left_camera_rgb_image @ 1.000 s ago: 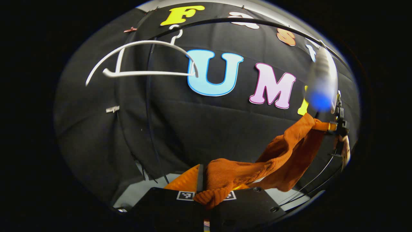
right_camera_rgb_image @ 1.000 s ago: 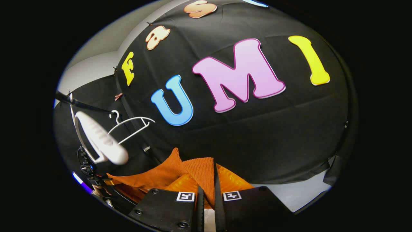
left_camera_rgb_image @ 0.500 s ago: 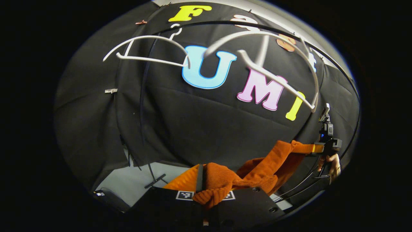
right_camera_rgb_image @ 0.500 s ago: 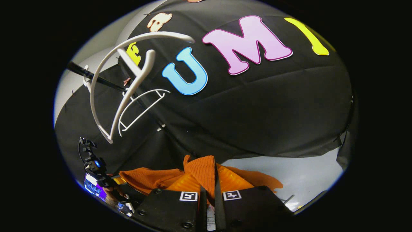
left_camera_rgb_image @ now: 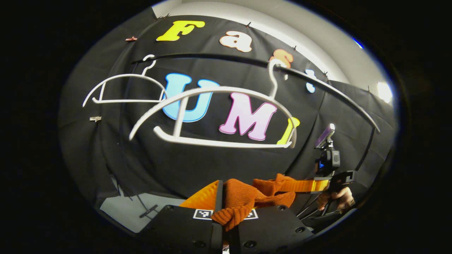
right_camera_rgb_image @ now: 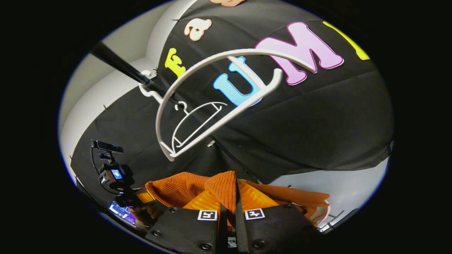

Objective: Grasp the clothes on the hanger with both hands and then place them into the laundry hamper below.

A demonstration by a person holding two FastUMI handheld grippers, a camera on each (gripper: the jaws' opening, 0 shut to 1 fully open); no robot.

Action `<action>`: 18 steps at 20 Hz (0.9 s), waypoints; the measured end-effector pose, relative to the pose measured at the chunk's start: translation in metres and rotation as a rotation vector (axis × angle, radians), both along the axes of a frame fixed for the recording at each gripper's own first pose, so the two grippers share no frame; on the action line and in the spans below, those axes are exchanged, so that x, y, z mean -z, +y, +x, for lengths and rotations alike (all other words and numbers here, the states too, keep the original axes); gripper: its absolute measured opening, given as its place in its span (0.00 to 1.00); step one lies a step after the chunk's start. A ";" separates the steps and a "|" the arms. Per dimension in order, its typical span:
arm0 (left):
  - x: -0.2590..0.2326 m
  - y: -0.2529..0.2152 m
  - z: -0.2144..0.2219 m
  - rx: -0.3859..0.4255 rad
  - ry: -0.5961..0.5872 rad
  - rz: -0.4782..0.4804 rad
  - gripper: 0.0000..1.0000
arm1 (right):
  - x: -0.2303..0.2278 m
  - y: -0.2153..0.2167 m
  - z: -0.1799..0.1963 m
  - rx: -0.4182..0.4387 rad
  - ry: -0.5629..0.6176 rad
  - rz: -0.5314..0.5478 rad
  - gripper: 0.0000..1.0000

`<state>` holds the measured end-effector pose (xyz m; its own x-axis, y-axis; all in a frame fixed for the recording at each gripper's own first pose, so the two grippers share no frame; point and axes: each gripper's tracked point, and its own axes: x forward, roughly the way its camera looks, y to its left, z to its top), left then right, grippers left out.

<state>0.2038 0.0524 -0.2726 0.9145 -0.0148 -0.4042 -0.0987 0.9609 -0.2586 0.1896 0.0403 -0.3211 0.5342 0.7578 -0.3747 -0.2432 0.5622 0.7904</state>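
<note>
Below the bare white hanger point(left_camera_rgb_image: 212, 120) you're holding the orange clothes point(left_camera_rgb_image: 243, 197) slung between both grippers, left gripper point(left_camera_rgb_image: 222, 211) and right gripper point(right_camera_rgb_image: 227, 208) jaws each pinching a fold, so next you're probably lowering it into a hamper that's out of frame.

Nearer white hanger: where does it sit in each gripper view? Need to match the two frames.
Left gripper view: nearer white hanger spans the centre, bare, above the orange garment.
Right gripper view: same hanger upper centre, tilted steeply.
Shared landmark: the black rail its hook hangs from, with a farther hanger behind.
</note>
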 end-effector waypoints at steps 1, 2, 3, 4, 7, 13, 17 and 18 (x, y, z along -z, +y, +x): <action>-0.002 -0.003 0.001 0.012 -0.003 0.012 0.12 | -0.004 0.005 -0.003 -0.011 -0.005 0.003 0.14; 0.001 -0.008 0.001 0.024 0.007 0.021 0.13 | -0.002 0.007 -0.005 -0.024 -0.010 -0.010 0.14; 0.006 -0.012 0.002 0.036 0.022 0.026 0.13 | 0.002 0.009 -0.010 -0.039 -0.012 -0.028 0.14; 0.013 -0.017 0.001 0.046 0.036 0.022 0.13 | 0.008 0.011 -0.015 -0.053 -0.002 -0.043 0.14; 0.033 -0.033 0.002 0.075 0.078 0.007 0.13 | 0.023 0.021 -0.035 -0.095 0.053 -0.058 0.14; 0.094 -0.029 -0.008 0.051 0.228 -0.005 0.14 | 0.073 0.019 -0.056 -0.126 0.163 -0.159 0.14; 0.128 -0.027 -0.009 0.005 0.333 -0.041 0.14 | 0.107 0.018 -0.054 -0.117 0.271 -0.201 0.14; 0.137 -0.027 -0.008 -0.007 0.361 -0.052 0.14 | 0.114 0.018 -0.053 -0.118 0.291 -0.218 0.14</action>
<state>0.1956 0.0249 -0.4099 0.7133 -0.0387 -0.6998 -0.1987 0.9463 -0.2548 0.1371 0.0582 -0.4355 0.2952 0.6937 -0.6570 -0.0997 0.7063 0.7009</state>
